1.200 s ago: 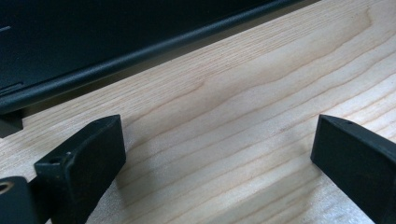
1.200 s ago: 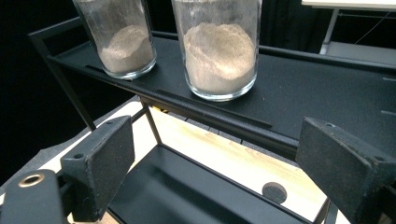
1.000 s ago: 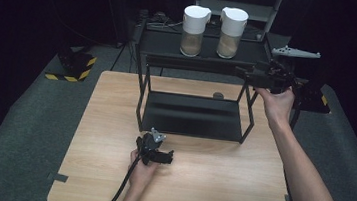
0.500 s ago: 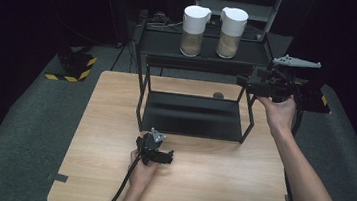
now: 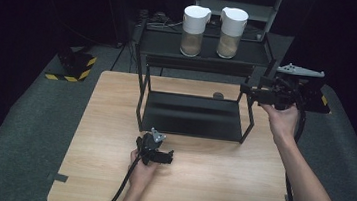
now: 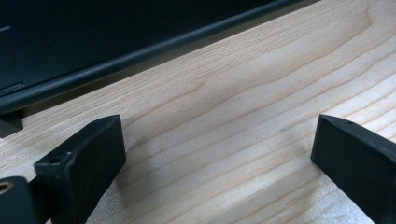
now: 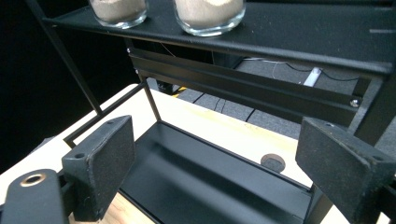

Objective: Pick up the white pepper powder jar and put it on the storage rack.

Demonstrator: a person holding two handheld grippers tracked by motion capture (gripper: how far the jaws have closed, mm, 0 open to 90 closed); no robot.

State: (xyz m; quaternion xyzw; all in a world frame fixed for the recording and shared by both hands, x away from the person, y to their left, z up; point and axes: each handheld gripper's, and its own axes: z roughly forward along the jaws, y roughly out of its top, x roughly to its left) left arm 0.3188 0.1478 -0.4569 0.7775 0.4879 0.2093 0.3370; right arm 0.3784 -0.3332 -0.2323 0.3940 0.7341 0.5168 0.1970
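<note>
Two glass jars with white lids and sandy contents, the left jar point(image 5: 195, 24) point(image 7: 117, 10) and the right jar point(image 5: 232, 26) point(image 7: 209, 14), stand on the top shelf of a black metal rack point(image 5: 167, 43) point(image 7: 299, 35). My right gripper point(image 5: 246, 90) point(image 7: 215, 144) is held in the air at the rack's right end, below the top shelf, open and holding nothing. It looks in over the lower shelf point(image 5: 192, 116) point(image 7: 196, 177). My left gripper point(image 5: 165, 158) point(image 6: 219, 135) rests low over the wooden table point(image 5: 208, 184) in front of the rack, open, with bare wood between its jaws.
A small dark round disc point(image 5: 218, 95) point(image 7: 273, 162) lies on the table behind the rack's lower shelf. A yellow-and-black striped block point(image 5: 74, 64) sits on the grey floor at the left. A dark box point(image 5: 318, 95) stands off the table's right edge.
My right gripper has dropped from the level of the top shelf and drifted slightly right. The left gripper has stayed still.
</note>
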